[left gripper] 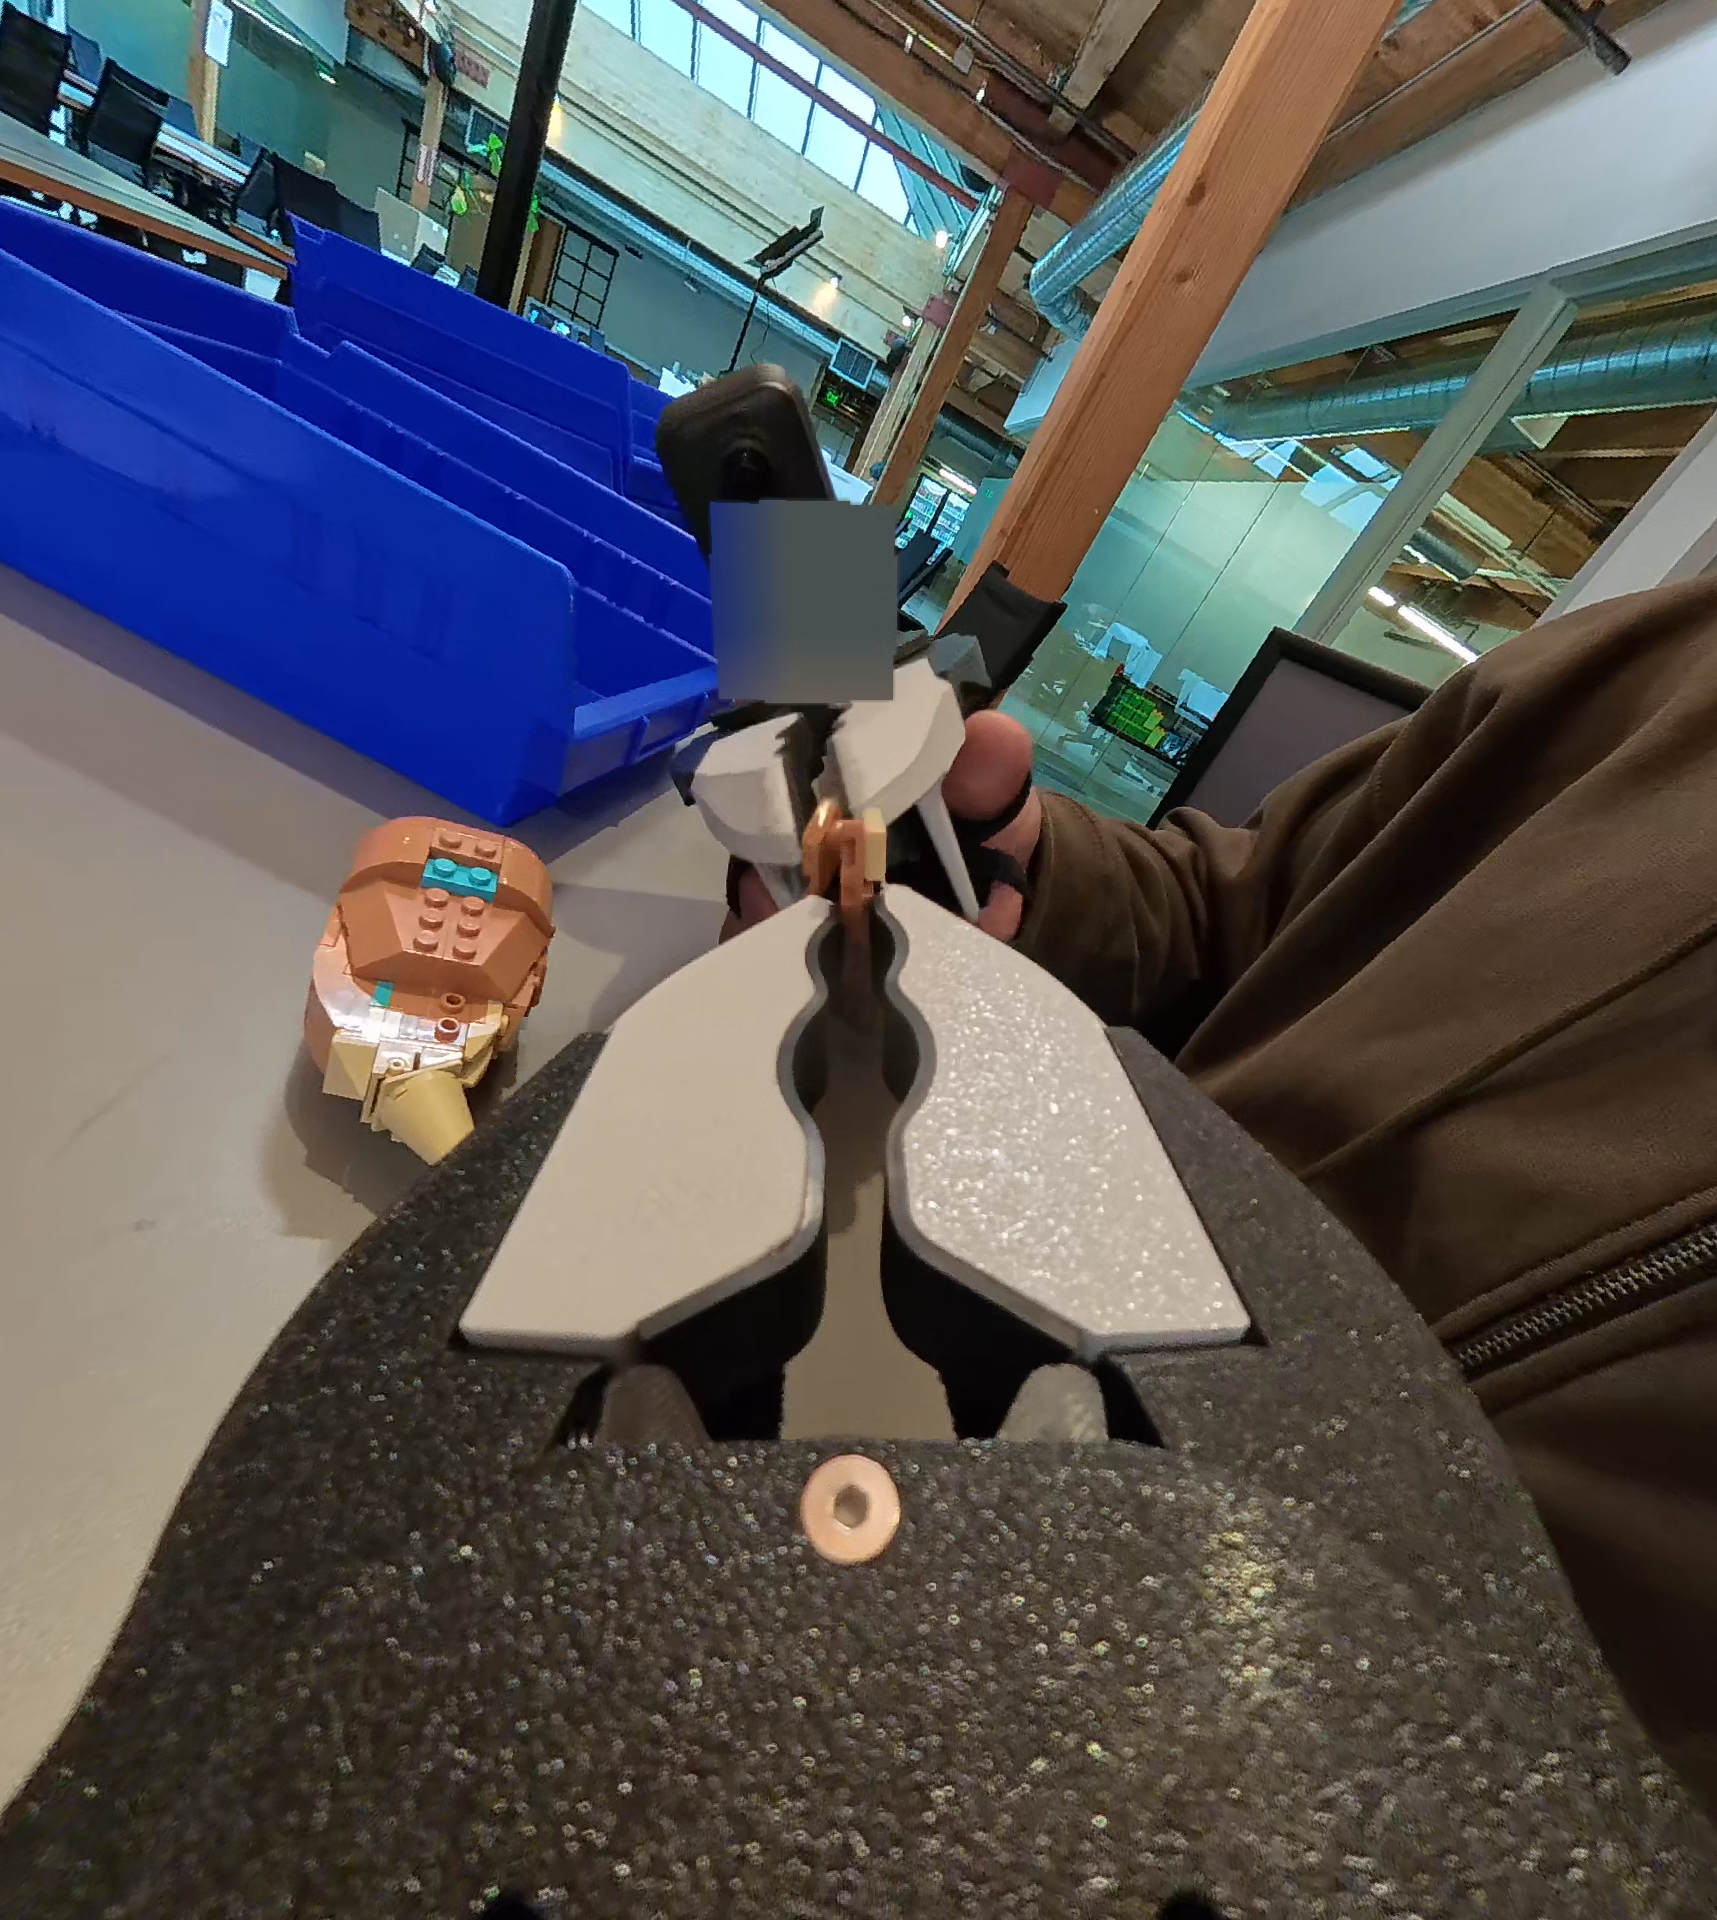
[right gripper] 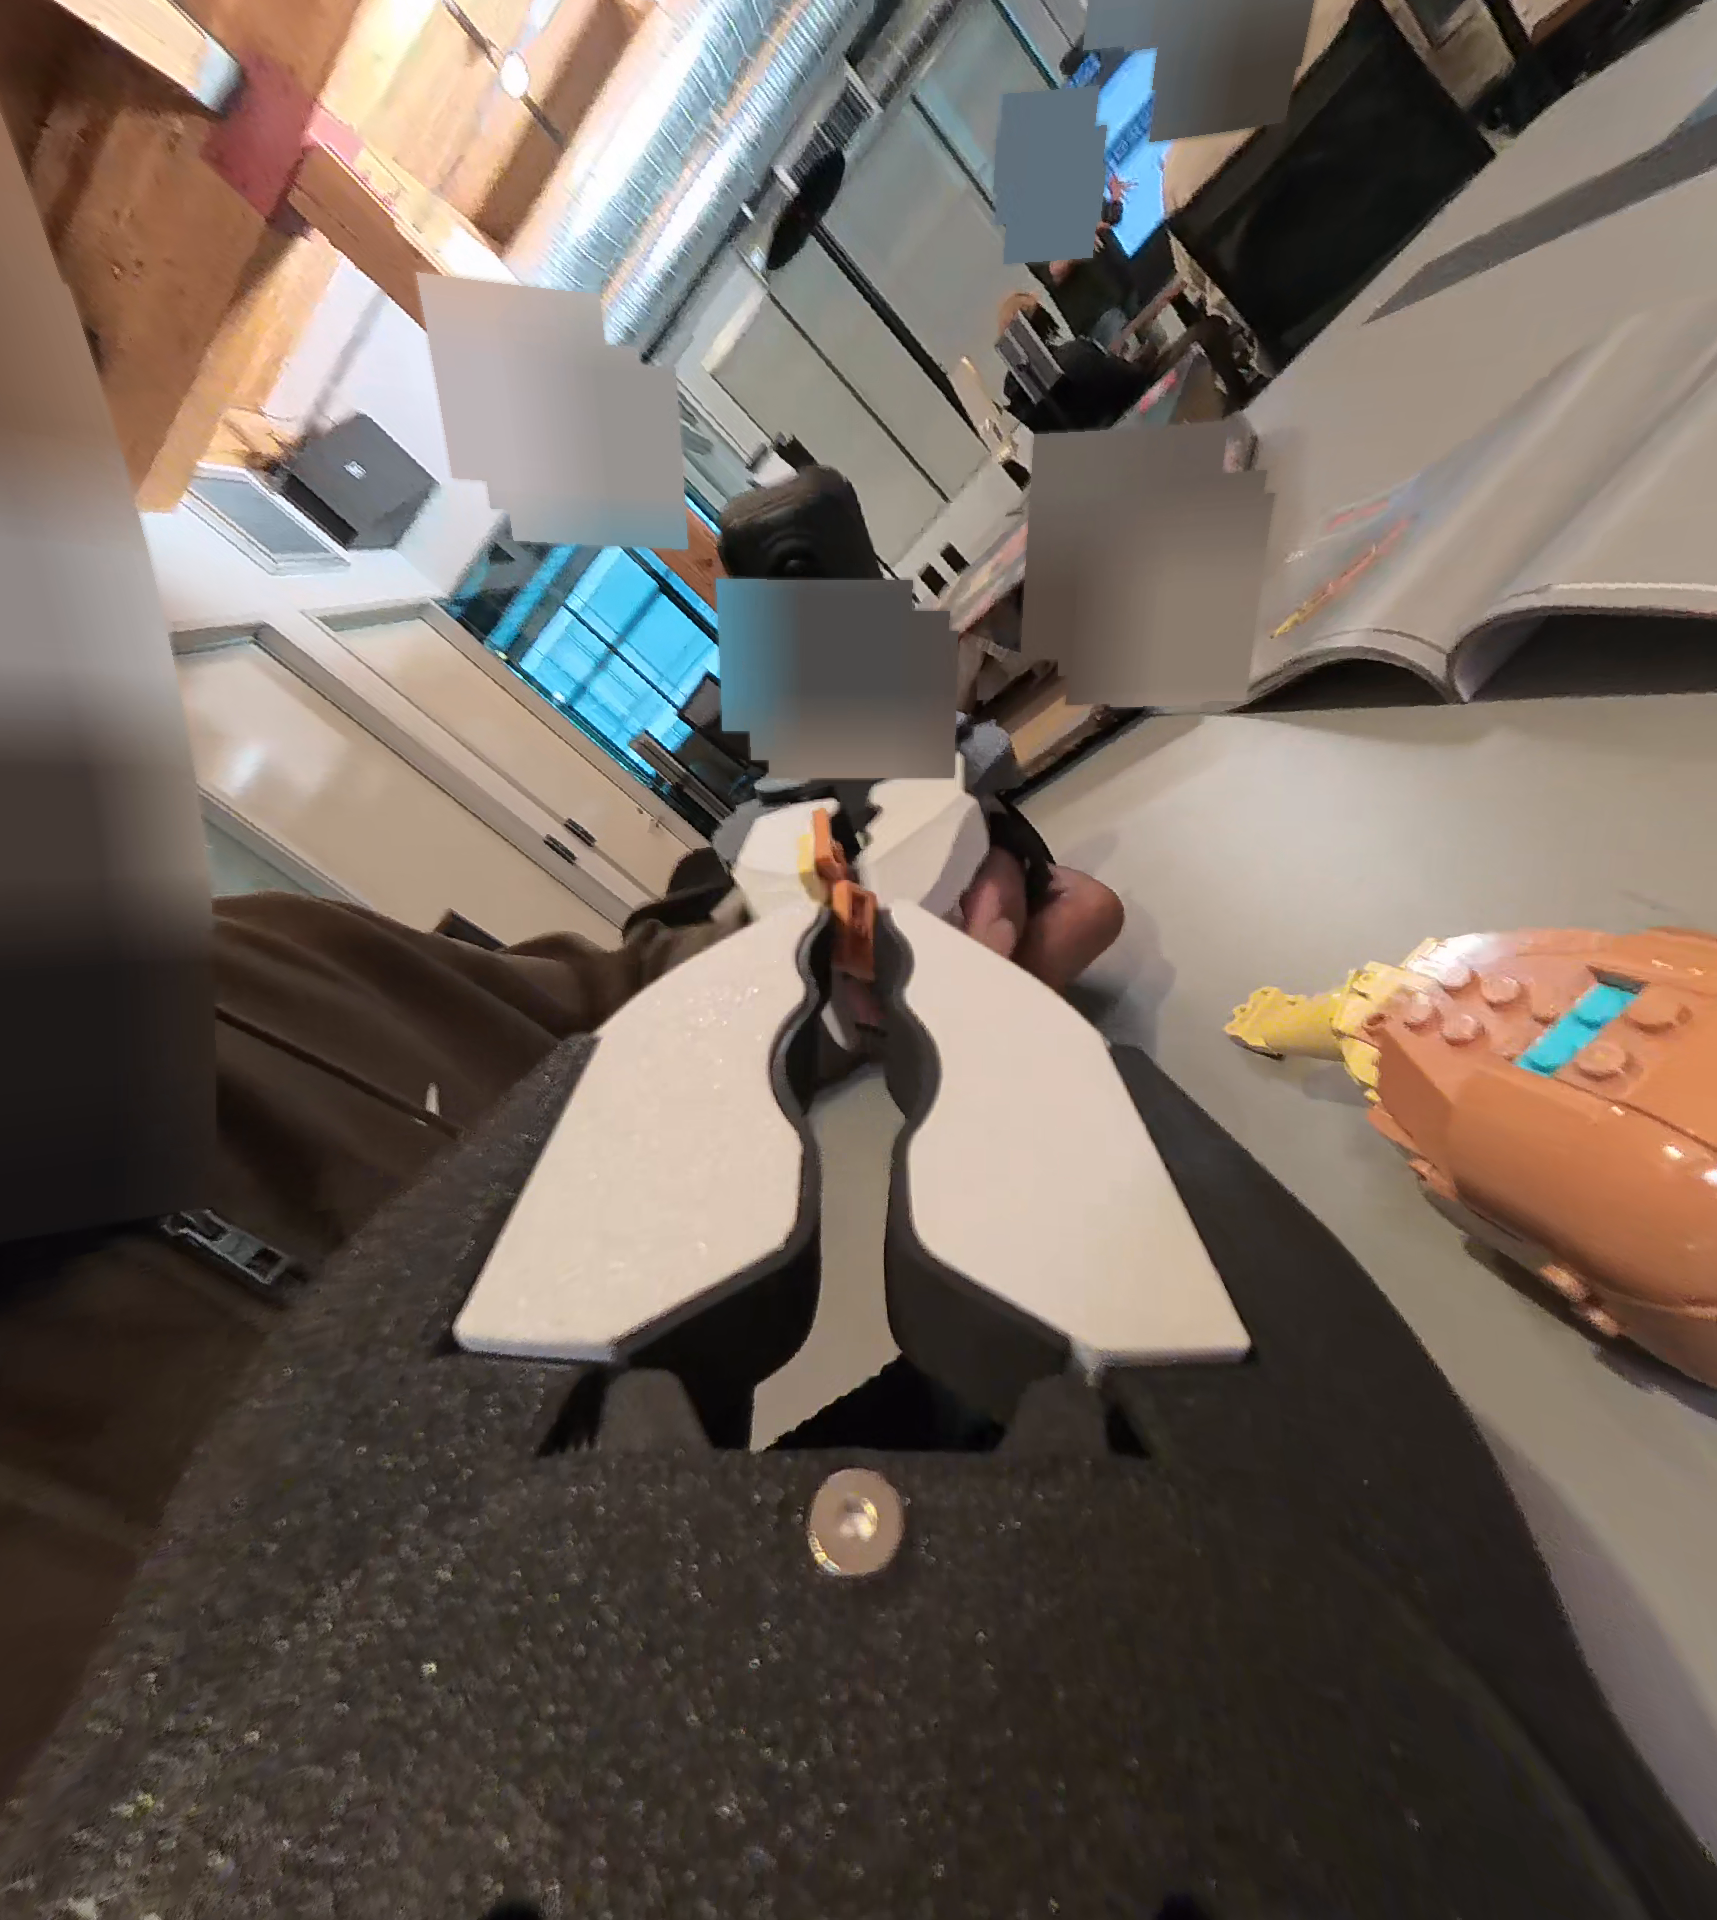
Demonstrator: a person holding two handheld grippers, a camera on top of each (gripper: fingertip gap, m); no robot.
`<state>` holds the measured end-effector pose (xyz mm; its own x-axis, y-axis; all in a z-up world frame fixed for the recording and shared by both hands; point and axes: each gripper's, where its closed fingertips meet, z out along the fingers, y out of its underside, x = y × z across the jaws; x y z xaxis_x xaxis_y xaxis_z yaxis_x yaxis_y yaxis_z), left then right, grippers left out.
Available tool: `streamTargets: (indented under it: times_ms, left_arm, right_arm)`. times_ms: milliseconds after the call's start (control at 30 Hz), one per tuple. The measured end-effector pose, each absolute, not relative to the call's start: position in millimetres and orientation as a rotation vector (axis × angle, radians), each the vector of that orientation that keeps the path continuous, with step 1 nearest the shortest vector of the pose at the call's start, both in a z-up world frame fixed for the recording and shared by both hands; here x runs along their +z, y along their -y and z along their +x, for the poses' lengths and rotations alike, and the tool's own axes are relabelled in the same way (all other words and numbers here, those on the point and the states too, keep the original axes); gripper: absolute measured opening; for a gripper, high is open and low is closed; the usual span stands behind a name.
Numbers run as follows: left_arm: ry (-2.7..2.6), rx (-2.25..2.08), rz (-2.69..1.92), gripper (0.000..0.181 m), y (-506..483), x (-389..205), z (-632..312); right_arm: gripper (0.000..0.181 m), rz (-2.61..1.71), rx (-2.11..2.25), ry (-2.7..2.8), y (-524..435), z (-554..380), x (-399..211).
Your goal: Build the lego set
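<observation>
left claw: left gripper is pinched nearly closed on a small brown lego piece, held up in the air, tip to tip with the other one

right claw: right gripper is also nearly closed, on an orange-brown lego piece with a little tan bit on it. Looks to me like both are squeezing the two bits together mid-air, but can't tell if they've actually clicked yet

main build: the brown model lies on the grey table, just off to the side of the grippers. Rounded brown shell, teal plate on top, tan parts at one end

progress: I'd say decently far along, the shell looks mostly closed up. This small sub-assembly isn't on the model yet, and bare studs still show on top

booklet: open instruction book lies on the table beyond the model

bins: row of blue bins at the back of the table. Can't see inside them from this angle, so no idea what's left in there
</observation>
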<state>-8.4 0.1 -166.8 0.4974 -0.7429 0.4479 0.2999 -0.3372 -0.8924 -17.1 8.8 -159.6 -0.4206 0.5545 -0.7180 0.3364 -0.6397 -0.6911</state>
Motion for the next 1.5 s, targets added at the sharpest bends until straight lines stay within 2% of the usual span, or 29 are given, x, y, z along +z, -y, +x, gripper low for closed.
streamTargets:
  times_ms: [300, 1500]
  left_arm:
    - [-0.555, -0.885, -1.648, 0.004, 0, -180, -6]
    - [-0.563, -0.952, -1.593, 0.005, 5, -174, -4]
  right_arm:
    - [0.007, -1.725, 1.983, 1.563, 2, -11, -179]
    - [0.004, -1.690, 1.958, 1.717, 9, -10, -174]
